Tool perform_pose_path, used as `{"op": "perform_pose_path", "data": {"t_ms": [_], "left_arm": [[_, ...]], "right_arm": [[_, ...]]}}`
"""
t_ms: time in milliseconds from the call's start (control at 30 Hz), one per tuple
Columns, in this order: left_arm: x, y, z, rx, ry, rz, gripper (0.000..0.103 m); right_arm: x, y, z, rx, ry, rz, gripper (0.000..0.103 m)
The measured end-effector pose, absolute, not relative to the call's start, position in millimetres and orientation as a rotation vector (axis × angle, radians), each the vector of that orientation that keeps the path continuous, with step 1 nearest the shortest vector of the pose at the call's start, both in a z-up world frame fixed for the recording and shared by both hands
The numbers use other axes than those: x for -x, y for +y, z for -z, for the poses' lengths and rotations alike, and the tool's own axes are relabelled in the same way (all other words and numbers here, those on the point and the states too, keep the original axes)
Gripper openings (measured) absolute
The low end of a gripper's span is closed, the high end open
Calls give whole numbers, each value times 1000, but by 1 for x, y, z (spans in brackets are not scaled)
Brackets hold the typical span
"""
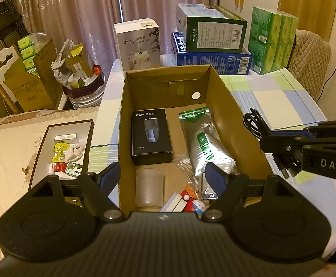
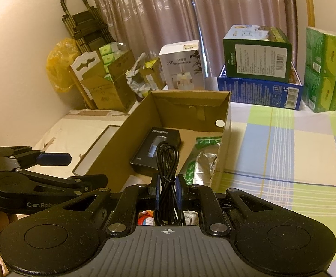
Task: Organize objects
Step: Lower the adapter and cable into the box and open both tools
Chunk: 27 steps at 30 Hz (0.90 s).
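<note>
Here the right gripper point(image 2: 167, 188) pinches a coiled black cable point(image 2: 166, 161) between its blue pads, the loops standing up above the near end of the open cardboard box point(image 1: 223, 106). The left gripper point(image 1: 163, 177) hangs with its jaws spread wide and nothing between them, over the box's near left corner. Inside the box, nearest, lie a frosted plastic cup point(image 1: 149, 188) and a small red and blue toy point(image 1: 192, 199); further in, a black Flyco carton point(image 1: 150, 136) on the left and a green-topped bag of cotton swabs point(image 1: 201, 143) on the right. Left of the box sits a shallow white tray point(image 1: 41, 152) of small packets. Beyond stand a humidifier carton point(image 1: 136, 42), stacked boxes point(image 1: 210, 46) and green tissue packs point(image 1: 271, 39).
</note>
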<state>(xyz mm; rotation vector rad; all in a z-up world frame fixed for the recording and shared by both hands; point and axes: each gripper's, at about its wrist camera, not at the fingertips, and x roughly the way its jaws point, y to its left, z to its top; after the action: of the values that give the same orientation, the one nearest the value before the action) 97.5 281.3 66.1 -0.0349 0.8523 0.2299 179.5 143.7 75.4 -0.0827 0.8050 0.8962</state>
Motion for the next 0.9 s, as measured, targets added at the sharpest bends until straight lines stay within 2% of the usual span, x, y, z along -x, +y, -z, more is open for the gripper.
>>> {"op": "perform_pose_path", "data": {"t_ms": [500,533,567,600,633,667,900], "left_arm": [[-104,290,-60,45,847,-233,79],[-104,290,-60,46,842,-235,79],[-103,292,-60,49,837,-237,79],[-103,292,-60,53,832,-239,79],[-102,293,-59,58,830,-240,79],[-101,293,-59,61,828,-242,79],[-91,291,-63,86,815,-257,83]], "right_arm": [[-189,156,-67,46,847,-925,10],[-190,158,-67,45,846,-934,13],[-191,159,-68,42,838,-936,26],[-193,158,-69,35,825,-931,52],[-193,156,-70,20,811,-926,64],[-194,153,-71,0,800,-920,69],[-199,134,-73,-34,826,-882,69]]}}
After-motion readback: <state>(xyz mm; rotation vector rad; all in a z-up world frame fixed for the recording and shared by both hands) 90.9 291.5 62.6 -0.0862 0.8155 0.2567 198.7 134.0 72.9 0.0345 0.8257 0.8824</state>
